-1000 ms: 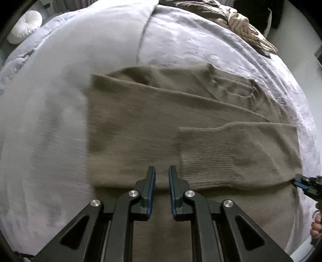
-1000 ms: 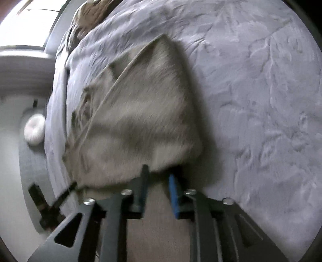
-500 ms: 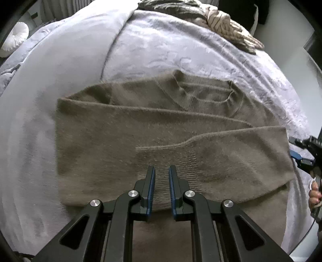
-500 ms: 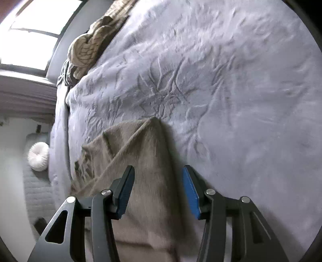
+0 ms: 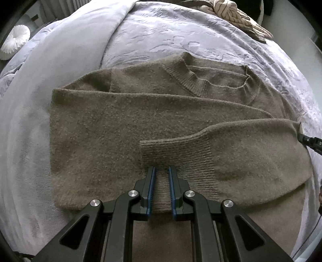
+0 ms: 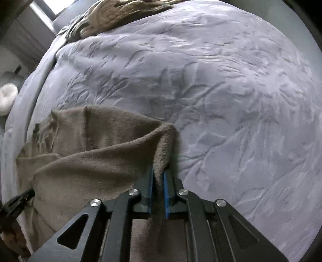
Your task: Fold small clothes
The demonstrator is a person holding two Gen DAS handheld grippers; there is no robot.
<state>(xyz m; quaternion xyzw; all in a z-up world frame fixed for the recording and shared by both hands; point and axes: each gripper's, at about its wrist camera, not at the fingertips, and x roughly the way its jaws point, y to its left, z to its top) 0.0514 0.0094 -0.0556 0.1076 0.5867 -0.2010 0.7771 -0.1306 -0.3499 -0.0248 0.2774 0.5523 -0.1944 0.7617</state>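
Note:
A brown knit sweater lies flat on the bed, collar at the far side, both sleeves folded across the body. The ribbed cuff of one sleeve lies at the middle. My left gripper hovers just over that cuff, its jaws a narrow gap apart with nothing clearly pinched between them. My right gripper is shut on the sweater's right edge, pinching a raised fold of the knit. The right gripper's tip shows at the right edge of the left wrist view.
A pale lavender embossed bedspread covers the bed. A striped beige throw is heaped at the far end. A white round cushion lies on the floor at the far left. The bed's edge runs close on the right.
My right gripper was open over the sweater's edge half a second ago and has now shut on it. My left gripper has drawn closer over the cuff.

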